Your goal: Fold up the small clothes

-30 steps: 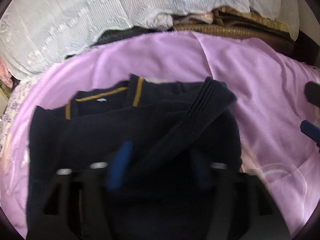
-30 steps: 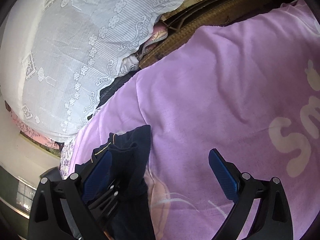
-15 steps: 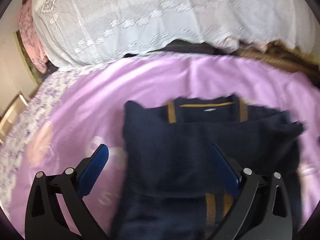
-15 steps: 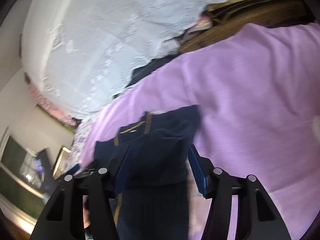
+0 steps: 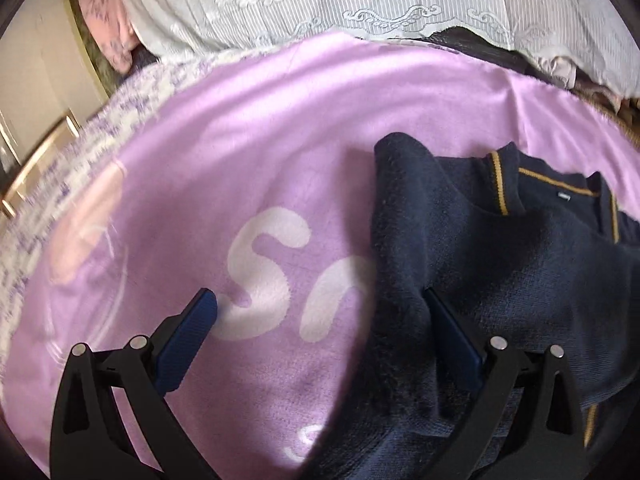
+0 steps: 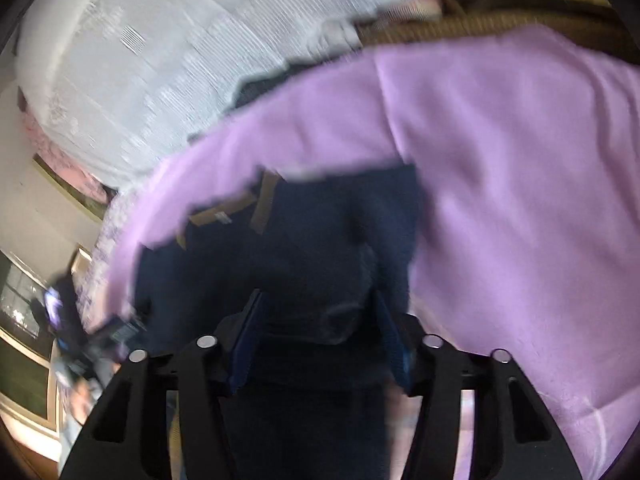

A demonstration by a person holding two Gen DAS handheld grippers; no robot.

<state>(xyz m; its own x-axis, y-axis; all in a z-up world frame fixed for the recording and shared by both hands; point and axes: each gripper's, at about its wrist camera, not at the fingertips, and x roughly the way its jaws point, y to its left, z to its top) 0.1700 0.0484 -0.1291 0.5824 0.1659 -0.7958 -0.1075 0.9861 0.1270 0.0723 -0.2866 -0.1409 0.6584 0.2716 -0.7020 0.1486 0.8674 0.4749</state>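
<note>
Straddling jumper (image 5: 500,264) edge, left gripper (image 5: 320,312)

We're seeing plenty of open lilac fleece blanket (image 5: 304,128) left of the navy knit sweater with mustard trim (image 5: 500,264), so the wide-open left gripper (image 5: 320,308) is hovering over mostly bare fabric. Far side is getting blocked by the white lace curtain (image 5: 360,4). The right gripper (image 6: 318,312) is closing with sweater bunched between its jaws; blanket to its right is lying free.
</note>
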